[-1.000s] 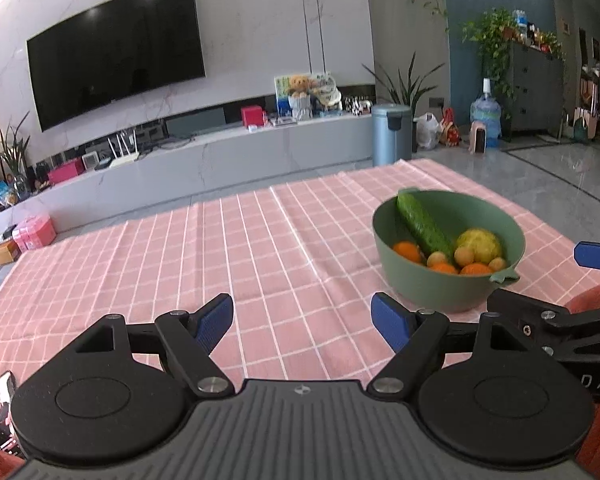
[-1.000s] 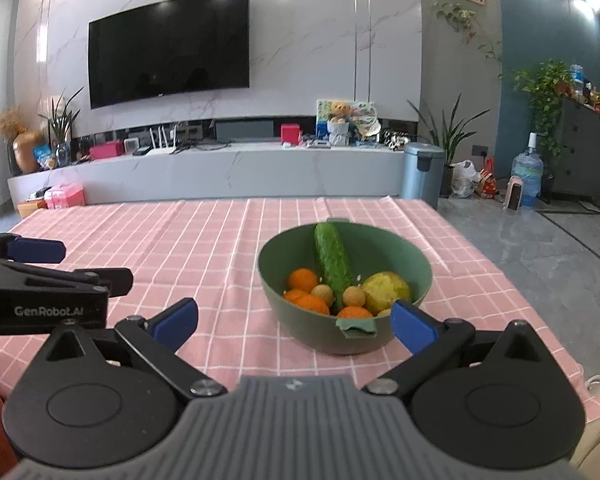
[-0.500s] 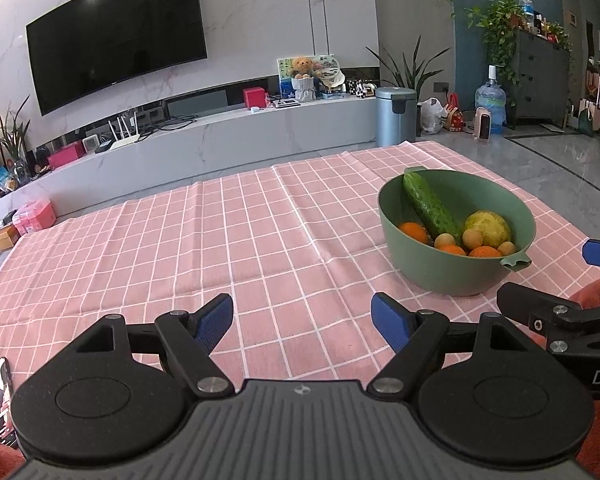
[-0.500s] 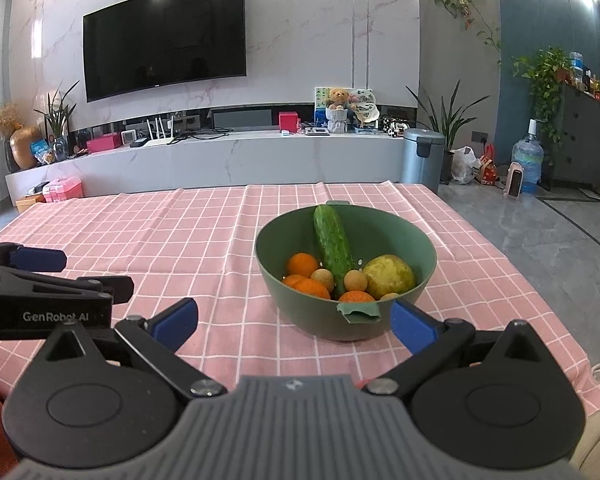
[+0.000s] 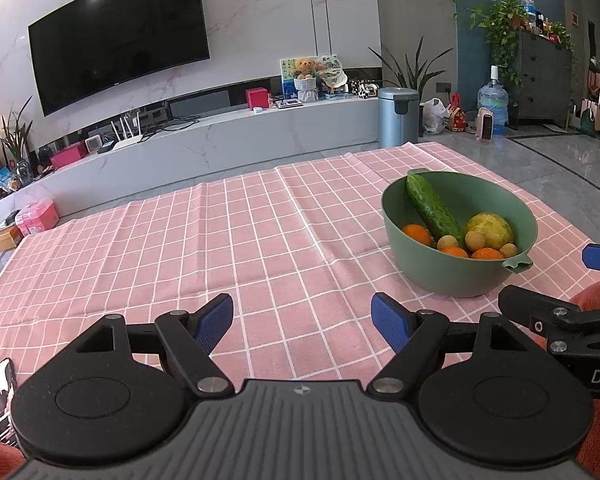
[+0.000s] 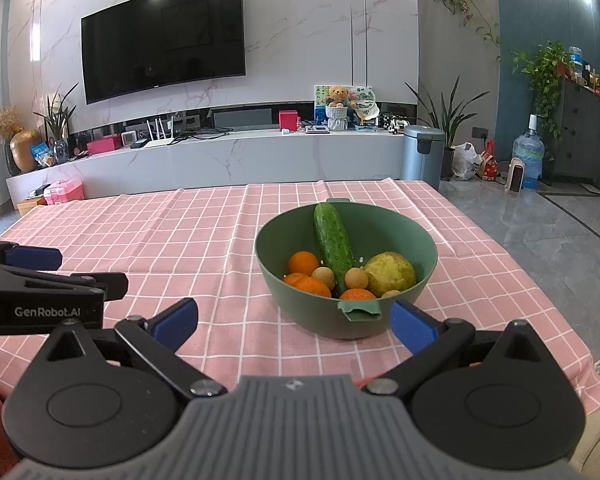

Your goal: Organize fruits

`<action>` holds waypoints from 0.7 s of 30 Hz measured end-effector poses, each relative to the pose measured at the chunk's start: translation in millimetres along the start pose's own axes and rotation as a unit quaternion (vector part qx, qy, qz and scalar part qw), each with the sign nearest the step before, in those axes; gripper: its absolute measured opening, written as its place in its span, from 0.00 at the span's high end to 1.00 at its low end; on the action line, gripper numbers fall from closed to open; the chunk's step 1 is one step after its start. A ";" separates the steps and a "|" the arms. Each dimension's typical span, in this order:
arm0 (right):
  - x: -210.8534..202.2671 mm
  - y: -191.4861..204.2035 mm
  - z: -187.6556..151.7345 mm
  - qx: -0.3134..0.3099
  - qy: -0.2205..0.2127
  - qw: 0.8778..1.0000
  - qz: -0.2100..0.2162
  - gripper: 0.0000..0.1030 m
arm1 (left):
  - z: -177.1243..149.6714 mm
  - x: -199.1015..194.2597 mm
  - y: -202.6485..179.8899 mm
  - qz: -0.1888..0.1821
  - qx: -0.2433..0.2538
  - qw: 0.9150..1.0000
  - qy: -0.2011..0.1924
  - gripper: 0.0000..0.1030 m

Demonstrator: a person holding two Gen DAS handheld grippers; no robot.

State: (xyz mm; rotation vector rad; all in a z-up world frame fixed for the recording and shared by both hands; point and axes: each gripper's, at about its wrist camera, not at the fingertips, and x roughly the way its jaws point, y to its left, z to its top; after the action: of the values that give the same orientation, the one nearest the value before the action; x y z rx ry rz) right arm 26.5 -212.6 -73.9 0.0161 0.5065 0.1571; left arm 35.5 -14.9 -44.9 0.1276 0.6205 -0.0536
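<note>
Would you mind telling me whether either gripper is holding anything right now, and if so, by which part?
Nothing is held. The left gripper and right gripper are both open and empty, short of the green bowl of fruit.

A table covered by a pink checked cloth (image 5: 236, 240) with white grid lines carried the scene. A green bowl (image 6: 346, 316) of produce stood directly on the cloth toward its right side, nearer the near edge than the far one. Shallow creases ran across the cloth, which was bare to the left.
</note>
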 end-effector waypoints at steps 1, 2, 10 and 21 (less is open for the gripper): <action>-0.4 -0.1 0.0 0.000 0.000 1.000 0.000 0.05 | 0.2 -0.3 0.7 0.000 0.000 1.000 0.000 0.11; -0.1 -0.2 -0.3 0.000 0.001 1.000 0.000 0.05 | 0.1 -0.3 0.4 0.000 0.000 1.000 0.000 0.11; 0.4 -1.0 -1.8 0.003 0.002 1.000 0.002 0.05 | 0.3 -0.8 0.7 0.000 0.000 1.000 0.000 0.10; 1.1 -1.6 -2.0 0.006 0.002 1.000 0.004 0.05 | 0.1 -0.1 0.8 0.002 -0.001 1.000 0.002 0.10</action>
State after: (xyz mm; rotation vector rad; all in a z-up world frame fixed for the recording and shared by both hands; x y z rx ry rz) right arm 26.7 -214.1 -76.2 0.0285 0.5115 0.1615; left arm 35.6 -14.1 -44.7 0.1273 0.6237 -0.0496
